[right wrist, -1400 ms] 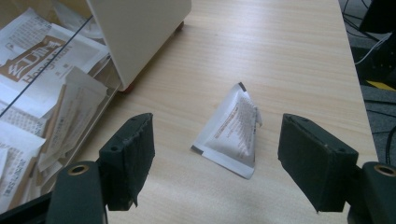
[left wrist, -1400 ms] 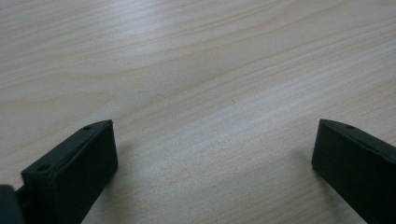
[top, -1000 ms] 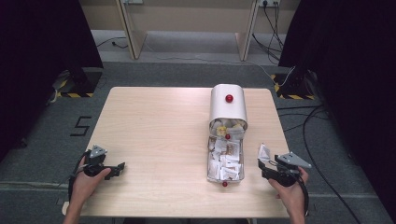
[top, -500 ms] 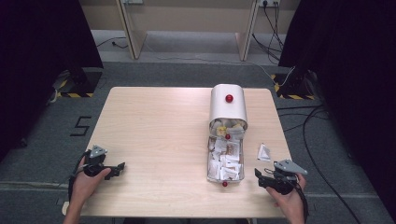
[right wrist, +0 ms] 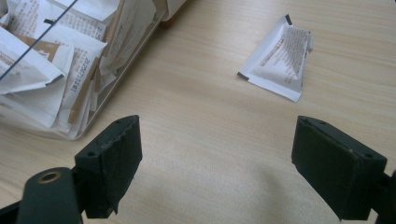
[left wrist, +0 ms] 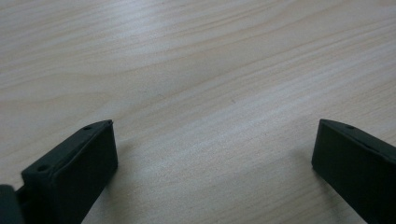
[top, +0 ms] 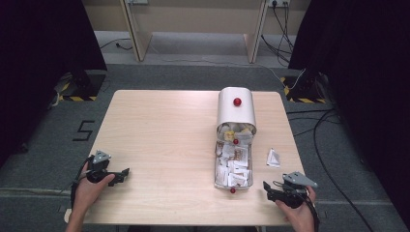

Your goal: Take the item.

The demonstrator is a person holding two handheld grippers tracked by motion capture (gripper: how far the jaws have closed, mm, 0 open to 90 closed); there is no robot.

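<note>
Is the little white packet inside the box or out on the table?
Out. The white packet lies flat on the table, right of the packet-filled box.

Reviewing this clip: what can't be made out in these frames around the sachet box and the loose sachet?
- Print on the loose sachet: right gripper view, too small and blurred to read.
- Far end of the sachet box: high view, hidden under its rolled-back metal lid.
- Most of the box: right gripper view, cut off by the left edge.
</note>
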